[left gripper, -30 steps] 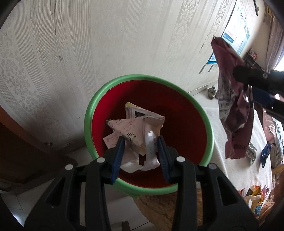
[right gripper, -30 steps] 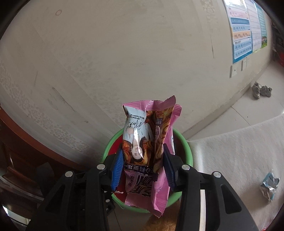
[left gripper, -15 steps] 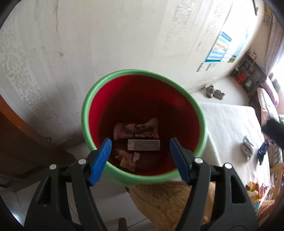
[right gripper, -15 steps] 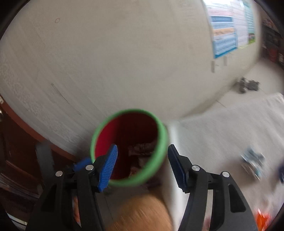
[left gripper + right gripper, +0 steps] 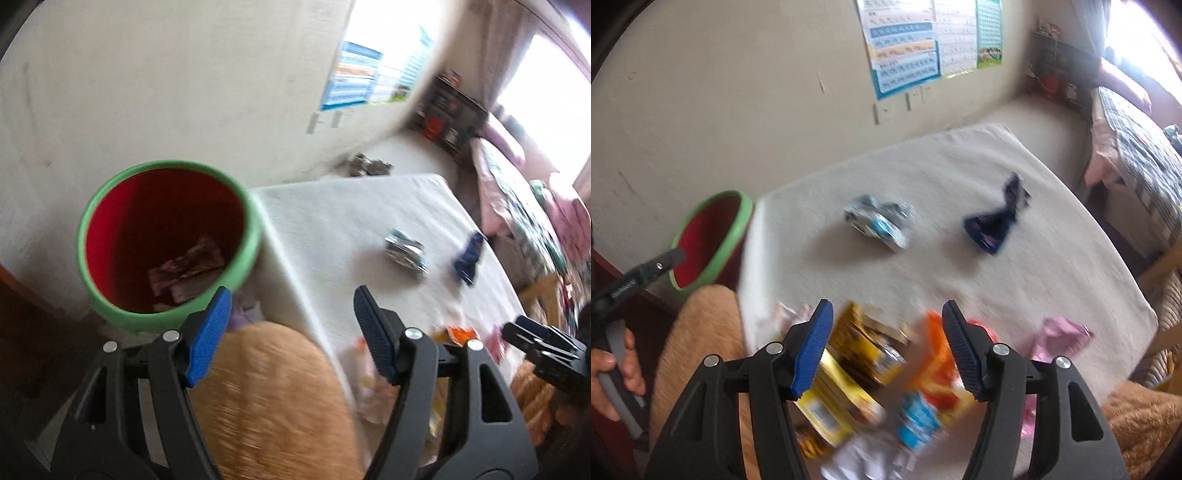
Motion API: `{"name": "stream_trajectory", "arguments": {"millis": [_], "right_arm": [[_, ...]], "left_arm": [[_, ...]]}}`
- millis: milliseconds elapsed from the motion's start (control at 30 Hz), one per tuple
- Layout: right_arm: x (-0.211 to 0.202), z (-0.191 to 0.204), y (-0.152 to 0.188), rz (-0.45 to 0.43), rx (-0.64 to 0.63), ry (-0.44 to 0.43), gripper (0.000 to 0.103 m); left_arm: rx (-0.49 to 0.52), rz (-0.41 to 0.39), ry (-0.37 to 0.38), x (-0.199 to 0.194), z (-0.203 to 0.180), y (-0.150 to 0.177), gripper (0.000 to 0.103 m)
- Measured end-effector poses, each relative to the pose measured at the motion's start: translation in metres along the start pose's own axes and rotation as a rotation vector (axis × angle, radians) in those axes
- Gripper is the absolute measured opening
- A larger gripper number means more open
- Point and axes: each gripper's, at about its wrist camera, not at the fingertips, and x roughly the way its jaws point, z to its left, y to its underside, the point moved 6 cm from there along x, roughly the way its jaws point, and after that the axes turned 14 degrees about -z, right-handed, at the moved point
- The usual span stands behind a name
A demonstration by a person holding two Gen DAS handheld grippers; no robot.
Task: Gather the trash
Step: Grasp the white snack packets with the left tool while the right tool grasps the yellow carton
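Wrappers are lying heaped at the near edge of the tabletop (image 5: 1052,258), and that is where the right tongs (image 5: 886,343) are pointing: a yellow packet (image 5: 846,376) is showing between and below the blue pads, with an orange packet (image 5: 936,369) just beside it toward the right pad. The right tongs are standing about half open and holding nothing, and their jaws are not pressing on anything. The yellow packet's long axis seems to be running from near-left to far-right across the gap, though blur is making that hard to judge.

The left tongs (image 5: 291,332) are likewise about half open and empty, hanging over a tan cushion (image 5: 273,402) off the tabletop's left edge. The green-rimmed bin (image 5: 166,243) is sitting just beyond them, against that left edge near the far-left corner, with crumpled wrappers already lying in its red bottom.

Farther out, near the middle of the tabletop, a silver-blue wrapper (image 5: 877,219) and a dark blue wrapper (image 5: 995,218) are lying well apart from both tongs, while a pink wrapper (image 5: 1058,338) is lying near the right edge.

The near heap is lying directly ahead of the right tongs, so that hand looks better placed for the coming pick; the left hand is sitting nearer the bin than any loose trash.
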Motion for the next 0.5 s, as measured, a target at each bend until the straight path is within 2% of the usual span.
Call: {"name": "stream_trajectory", "arguments": {"millis": [200,333,500], "right_arm": [[0.006,-0.005,0.021,0.028,0.002,-0.027,0.060],[0.015,0.011,0.026,0.056,-0.036,-0.076,0.060],[0.024,0.045,0.039,0.105,-0.144,-0.178,0.060]], "left_arm": [[0.071,-0.008,0.047,-0.013,-0.034,0.003,0.070],[0.096,-0.010,0.033,-0.015,-0.038,0.008,0.070],[0.077,-0.010,0.006,-0.008,-0.031,0.011,0.070]]}}
